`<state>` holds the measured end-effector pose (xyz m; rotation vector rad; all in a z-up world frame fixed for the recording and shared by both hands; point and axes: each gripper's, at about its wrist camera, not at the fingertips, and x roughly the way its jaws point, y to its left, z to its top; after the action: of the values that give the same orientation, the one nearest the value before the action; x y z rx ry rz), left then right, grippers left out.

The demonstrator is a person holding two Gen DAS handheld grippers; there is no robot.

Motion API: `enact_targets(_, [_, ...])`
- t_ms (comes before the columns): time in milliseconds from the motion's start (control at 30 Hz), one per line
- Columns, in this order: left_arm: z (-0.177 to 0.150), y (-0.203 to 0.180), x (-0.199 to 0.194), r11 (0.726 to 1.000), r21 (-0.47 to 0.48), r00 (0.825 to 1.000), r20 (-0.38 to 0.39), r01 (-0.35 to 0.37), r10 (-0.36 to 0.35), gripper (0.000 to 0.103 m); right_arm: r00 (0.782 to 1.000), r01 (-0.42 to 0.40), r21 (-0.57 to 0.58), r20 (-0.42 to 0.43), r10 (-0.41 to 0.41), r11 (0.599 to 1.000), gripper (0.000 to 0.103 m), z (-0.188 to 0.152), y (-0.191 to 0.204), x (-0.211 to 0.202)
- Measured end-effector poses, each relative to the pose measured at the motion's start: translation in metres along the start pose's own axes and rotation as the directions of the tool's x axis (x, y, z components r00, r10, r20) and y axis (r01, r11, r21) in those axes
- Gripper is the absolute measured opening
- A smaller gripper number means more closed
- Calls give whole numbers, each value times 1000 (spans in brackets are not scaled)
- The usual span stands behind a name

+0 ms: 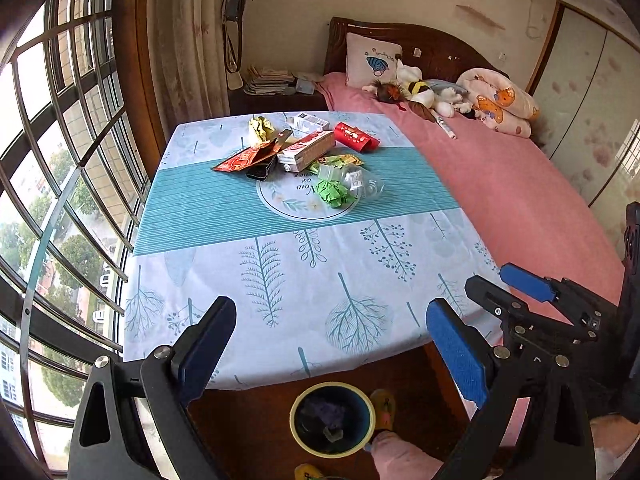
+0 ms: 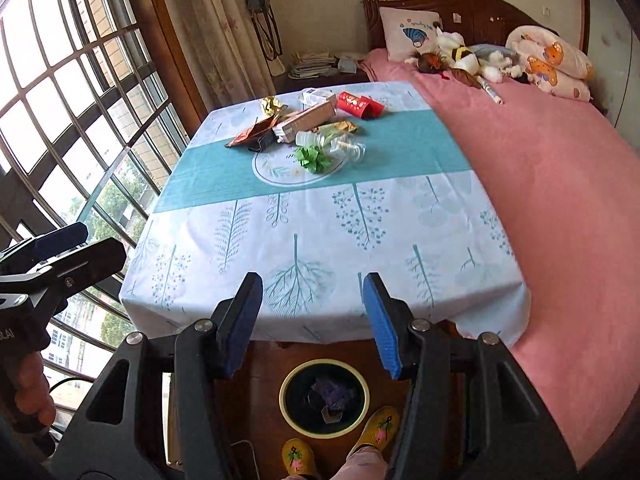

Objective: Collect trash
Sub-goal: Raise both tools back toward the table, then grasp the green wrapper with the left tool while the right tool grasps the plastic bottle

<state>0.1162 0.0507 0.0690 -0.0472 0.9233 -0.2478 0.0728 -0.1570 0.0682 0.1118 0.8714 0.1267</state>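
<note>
Near edge: at 6 o'clock in both views I am seeing the tablecloth [image 1: 280,280] hanging over the front of the table, with bare cloth lying open between that edge and the litter.
Trash pile: I am finding it at 12 o'clock, well away from both grippers; a green paper ball [image 1: 334,194], a clear plastic bottle [image 1: 360,182], a long carton [image 1: 308,150], a red wrapper [image 1: 242,160], a red tube [image 1: 356,137] and a yellow paper ball [image 1: 260,127] are lying close together.
Bin: the trash bin [image 2: 324,398] is standing on the floor at 6 o'clock, just below the table edge, beside my yellow slippers [image 2: 380,426].
Right side: at 3 o'clock the pink bed [image 2: 560,200] is running just beside the table.
Left side: at 9 o'clock the barred window [image 1: 60,160] is closing off that flank.
Left gripper: the left gripper [image 1: 332,352] is hovering over the near edge, jaws spread wide and holding nothing.
Right gripper: the right gripper [image 2: 312,320] is hovering beside it at 3 o'clock, jaws apart and holding nothing.
</note>
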Motion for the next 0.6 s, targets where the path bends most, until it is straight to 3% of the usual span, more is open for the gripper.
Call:
enact_targets(133, [30,-5,43,999,-28,1000,-12,-23,22,97,1000,6,-56,19,-5,998,49,39,-7,33])
enact_targets(333, [84,-4,128,988,-136,997,-35,-69,65,97,1000,-5,-177,3,6,984,49,95,-29,119])
enact_targets(600, [129,6,240,947,-273,981,-141,-169,135,97,1000,-11,-451,-26,-1,892,62,133,-46,253])
